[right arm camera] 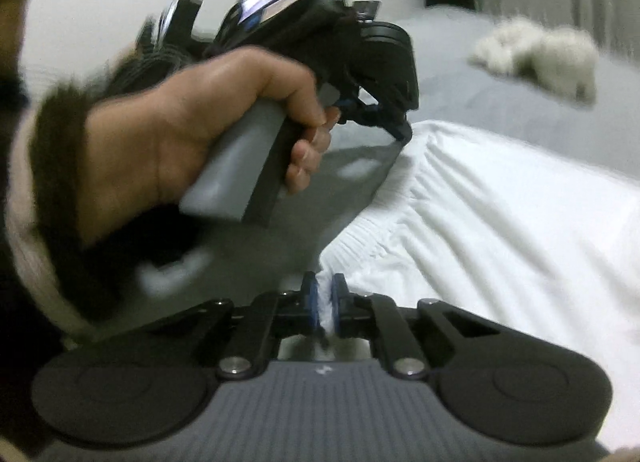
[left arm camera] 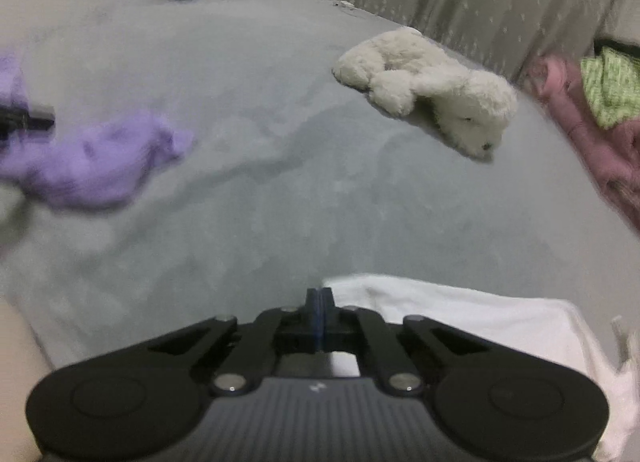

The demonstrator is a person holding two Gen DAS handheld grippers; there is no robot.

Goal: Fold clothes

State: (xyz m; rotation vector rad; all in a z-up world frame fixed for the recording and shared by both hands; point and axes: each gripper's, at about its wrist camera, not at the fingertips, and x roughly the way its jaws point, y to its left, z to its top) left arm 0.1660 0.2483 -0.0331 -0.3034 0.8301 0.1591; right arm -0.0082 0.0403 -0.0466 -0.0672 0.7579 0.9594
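At the bottom of the right wrist view, the right gripper (right arm camera: pixel 325 304) is seen clamped on a bunched edge of the white garment (right arm camera: pixel 480 214), white cloth pinched between the blue pads. From there the garment spreads up and right across the grey bed sheet (right arm camera: pixel 460 74), its gathered, elastic-looking band running diagonally through mid-frame. At left of centre, the left hand (right arm camera: pixel 192 130) is seen gripping the handle of the left gripper (left arm camera: pixel 319 304). In the left wrist view that tool's pads are pressed fully together at lower centre, and no cloth is seen between them. A corner of the white garment lies just beyond it, lower right. Further off, a blurred purple garment (left arm camera: pixel 100 162) lies at the left edge, a white plush toy (left arm camera: pixel 432 94) at upper right. A fold appears under way; a second hold by the left tool would probably be called for next.
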